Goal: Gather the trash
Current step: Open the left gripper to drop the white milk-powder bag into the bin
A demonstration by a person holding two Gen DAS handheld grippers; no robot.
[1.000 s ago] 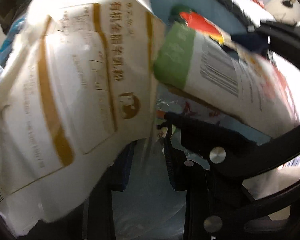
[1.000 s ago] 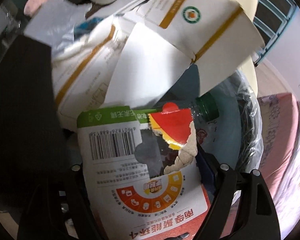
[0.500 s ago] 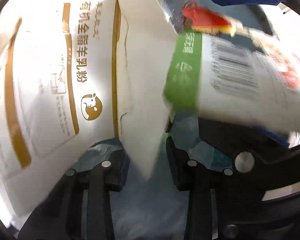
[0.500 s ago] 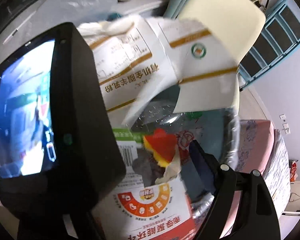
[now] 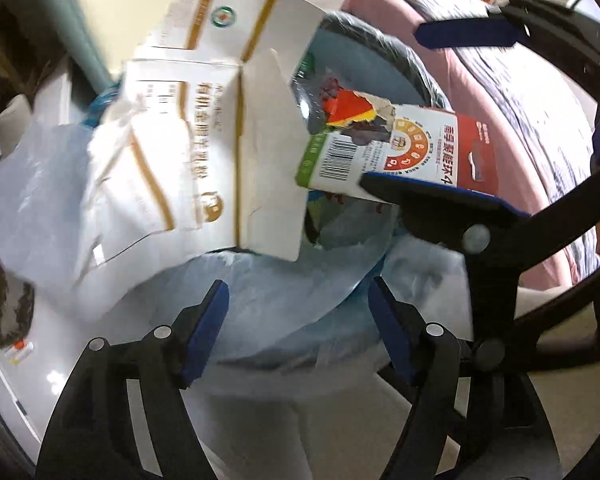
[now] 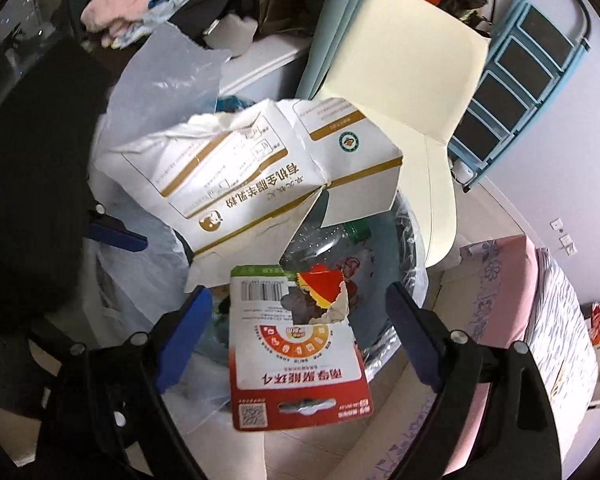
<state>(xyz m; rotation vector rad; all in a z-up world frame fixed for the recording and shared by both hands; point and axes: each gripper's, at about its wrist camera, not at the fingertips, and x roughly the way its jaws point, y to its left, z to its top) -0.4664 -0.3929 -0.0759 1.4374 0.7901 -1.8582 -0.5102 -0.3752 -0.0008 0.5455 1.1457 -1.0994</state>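
A torn white-and-gold carton (image 5: 188, 148) (image 6: 260, 184) lies across the rim of a trash bin (image 5: 396, 56) (image 6: 410, 248) lined with a bag. A red-and-white torn card pack (image 5: 412, 156) (image 6: 296, 348) rests on the bin's near edge. A clear plastic bottle with a green cap (image 6: 356, 230) lies inside. My left gripper (image 5: 298, 316) is open and empty, just short of the bin. My right gripper (image 6: 300, 316) is open, its fingers either side of the card pack without clamping it; its fingers (image 5: 464, 34) show in the left wrist view.
A cream chair (image 6: 404, 92) stands behind the bin. A blue step ladder (image 6: 516, 80) leans at the wall. A pink bed (image 6: 540, 320) is at the right. A clear plastic bag (image 6: 168, 76) and piled clothes (image 6: 132, 8) sit to the left.
Both grippers have opened and pulled back from the bin. The carton and the card pack, held before, now rest on the bin.
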